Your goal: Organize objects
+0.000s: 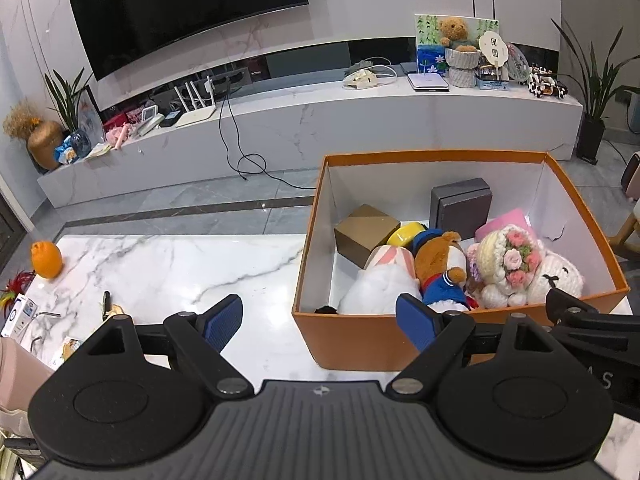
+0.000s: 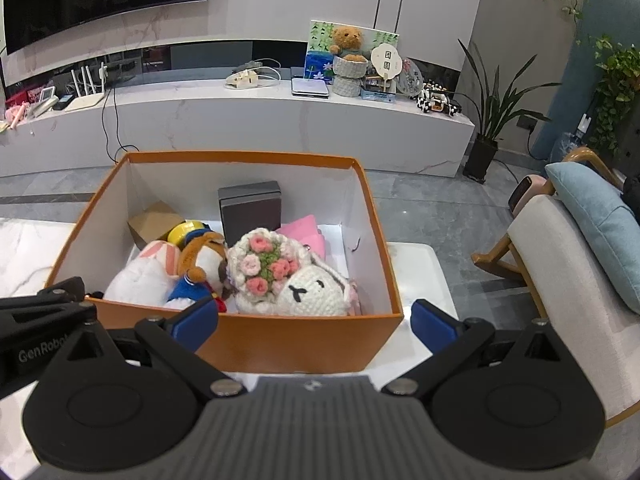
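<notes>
Both grippers, left gripper (image 1: 320, 322) and right gripper (image 2: 314, 322), hover wide apart and empty-jawed before the toy-filled orange box (image 2: 304, 344) on the marble table (image 1: 160, 264).

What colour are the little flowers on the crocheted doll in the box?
Pink with green leaves, on the cream crocheted doll; clearest in the right wrist view.

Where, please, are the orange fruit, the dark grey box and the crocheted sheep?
orange fruit (image 1: 47, 259): left wrist view, middle of its skin.
dark grey box (image 2: 251, 211): right wrist view, front face.
crocheted sheep (image 2: 310, 290): right wrist view, its face.
</notes>
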`<action>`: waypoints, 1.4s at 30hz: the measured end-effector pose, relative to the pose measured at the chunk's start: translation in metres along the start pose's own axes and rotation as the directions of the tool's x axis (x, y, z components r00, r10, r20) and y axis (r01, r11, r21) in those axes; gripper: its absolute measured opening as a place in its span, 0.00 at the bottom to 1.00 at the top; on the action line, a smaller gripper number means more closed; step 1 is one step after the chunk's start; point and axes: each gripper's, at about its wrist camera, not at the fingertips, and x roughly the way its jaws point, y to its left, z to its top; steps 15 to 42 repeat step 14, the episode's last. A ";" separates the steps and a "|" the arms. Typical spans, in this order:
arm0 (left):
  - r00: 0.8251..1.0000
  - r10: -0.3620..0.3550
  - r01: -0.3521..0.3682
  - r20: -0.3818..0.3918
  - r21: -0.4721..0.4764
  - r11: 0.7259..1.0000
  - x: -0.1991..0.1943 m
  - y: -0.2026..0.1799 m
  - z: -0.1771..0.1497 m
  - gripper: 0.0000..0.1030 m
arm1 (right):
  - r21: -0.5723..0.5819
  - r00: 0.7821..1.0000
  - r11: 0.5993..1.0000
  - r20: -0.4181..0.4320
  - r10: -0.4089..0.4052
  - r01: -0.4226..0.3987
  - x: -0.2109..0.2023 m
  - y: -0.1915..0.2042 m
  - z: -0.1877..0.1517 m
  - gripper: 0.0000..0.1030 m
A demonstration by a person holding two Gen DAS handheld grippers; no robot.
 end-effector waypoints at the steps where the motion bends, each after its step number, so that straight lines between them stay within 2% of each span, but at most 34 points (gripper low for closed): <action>1: 1.000 0.001 -0.001 -0.001 0.001 1.000 0.000 0.000 0.000 0.96 | 0.001 1.000 1.000 -0.001 0.002 -0.002 0.000 0.000 0.000 0.99; 42: 1.000 0.007 -0.007 0.000 0.006 1.000 0.000 -0.003 -0.001 0.96 | -0.002 1.000 1.000 -0.009 -0.001 0.001 0.001 0.001 -0.001 0.99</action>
